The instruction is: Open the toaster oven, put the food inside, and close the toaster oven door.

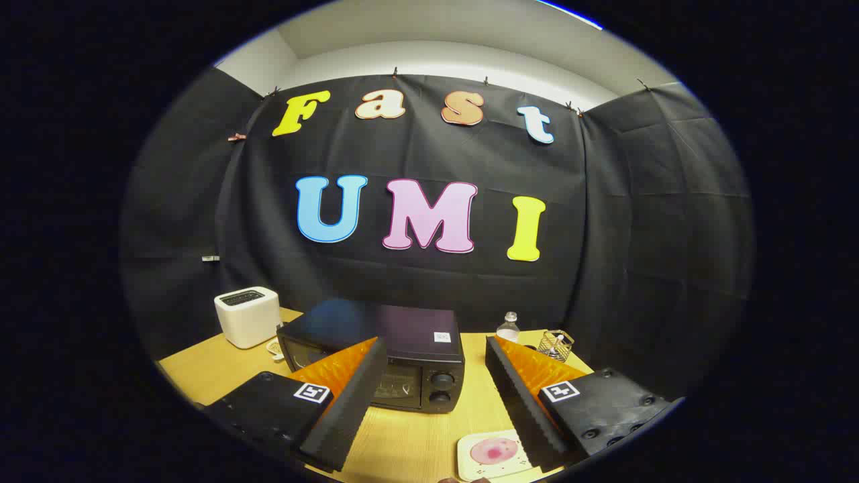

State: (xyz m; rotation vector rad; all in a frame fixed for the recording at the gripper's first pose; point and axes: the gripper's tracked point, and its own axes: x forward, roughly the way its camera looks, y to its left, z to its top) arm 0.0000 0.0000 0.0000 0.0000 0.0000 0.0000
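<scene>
Gripper (pixel 436 376) spread wide, nothing held. Nearest: food (pixel 494 451) on a small plate (pixel 470 463), btwn the fingers, close to the right one's base. Just ahead, toaster oven (pixel 382 352) on the table (pixel 416 436), door shut, partly behind the left finger. Beyond: white toaster (pixel 247 316) to the left, bottle (pixel 508 329) & wire basket (pixel 556 344) to the right.
</scene>
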